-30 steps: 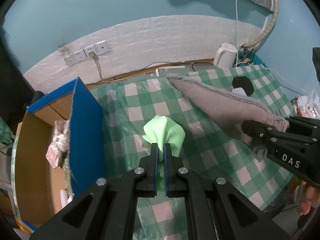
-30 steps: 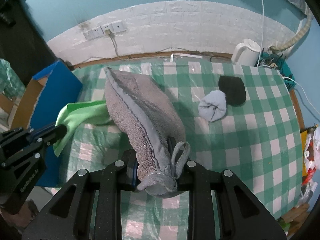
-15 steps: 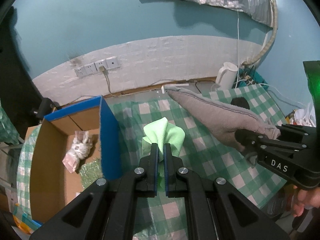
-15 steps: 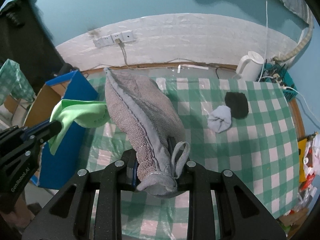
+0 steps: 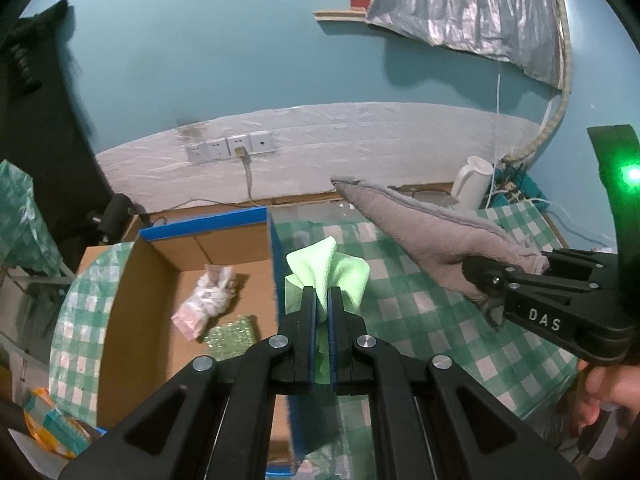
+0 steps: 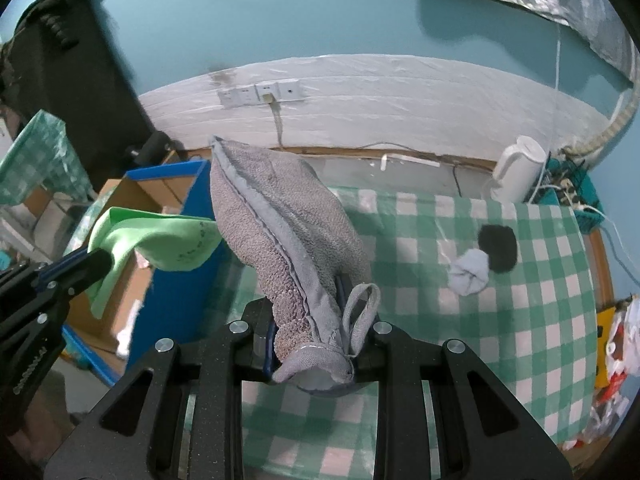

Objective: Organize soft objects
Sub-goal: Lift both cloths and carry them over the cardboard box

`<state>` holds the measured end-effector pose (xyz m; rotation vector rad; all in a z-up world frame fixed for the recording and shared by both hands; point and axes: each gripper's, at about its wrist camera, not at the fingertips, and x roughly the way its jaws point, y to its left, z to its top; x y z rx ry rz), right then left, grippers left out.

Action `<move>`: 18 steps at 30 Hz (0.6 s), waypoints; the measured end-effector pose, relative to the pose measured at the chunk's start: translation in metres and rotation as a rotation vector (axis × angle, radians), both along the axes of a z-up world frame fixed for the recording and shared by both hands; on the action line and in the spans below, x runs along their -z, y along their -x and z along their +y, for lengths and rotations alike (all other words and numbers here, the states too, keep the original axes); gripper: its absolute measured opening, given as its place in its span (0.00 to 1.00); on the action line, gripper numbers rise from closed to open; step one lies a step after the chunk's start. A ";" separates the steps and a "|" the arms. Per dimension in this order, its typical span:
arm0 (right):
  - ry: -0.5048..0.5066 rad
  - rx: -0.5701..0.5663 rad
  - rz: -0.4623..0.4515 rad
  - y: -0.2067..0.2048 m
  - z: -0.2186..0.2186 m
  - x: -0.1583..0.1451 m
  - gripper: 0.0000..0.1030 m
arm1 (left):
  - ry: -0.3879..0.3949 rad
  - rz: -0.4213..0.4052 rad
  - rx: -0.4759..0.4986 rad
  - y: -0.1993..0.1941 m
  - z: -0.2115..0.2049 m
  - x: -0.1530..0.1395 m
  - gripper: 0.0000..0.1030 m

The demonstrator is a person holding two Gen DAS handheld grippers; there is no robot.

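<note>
My left gripper [image 5: 322,294] is shut on a light green cloth [image 5: 328,268], held in the air above the table edge next to the box wall. The cloth also shows in the right wrist view [image 6: 160,240]. My right gripper [image 6: 310,320] is shut on a grey towel [image 6: 280,232], lifted above the checked table; the towel shows at right in the left wrist view [image 5: 432,240]. An open cardboard box with blue sides [image 5: 140,280] stands left of the table, with a pale bundle [image 5: 208,296] and a green sparkly item [image 5: 232,334] inside.
A green-and-white checked tablecloth [image 6: 520,300] covers the table. A pale blue sock ball [image 6: 470,276] and a black sock [image 6: 498,246] lie at its right. A white kettle [image 6: 520,172] and cables stand by the back wall. Wall sockets [image 6: 260,94] sit above.
Both grippers have risen and drawn back with their cloths. The view has shifted left, so the box interior now shows and the green cloth is nearer the box.
</note>
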<state>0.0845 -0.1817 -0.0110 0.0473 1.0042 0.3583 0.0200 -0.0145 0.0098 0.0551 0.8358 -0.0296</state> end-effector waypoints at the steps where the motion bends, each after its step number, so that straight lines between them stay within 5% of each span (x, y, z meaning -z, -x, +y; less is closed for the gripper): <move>1: 0.001 -0.008 -0.003 0.000 0.005 -0.001 0.23 | 0.002 -0.003 -0.005 0.001 0.004 -0.001 0.05; 18: 0.009 -0.117 -0.025 0.001 0.079 -0.019 0.23 | 0.033 -0.008 -0.114 0.013 0.069 0.000 0.05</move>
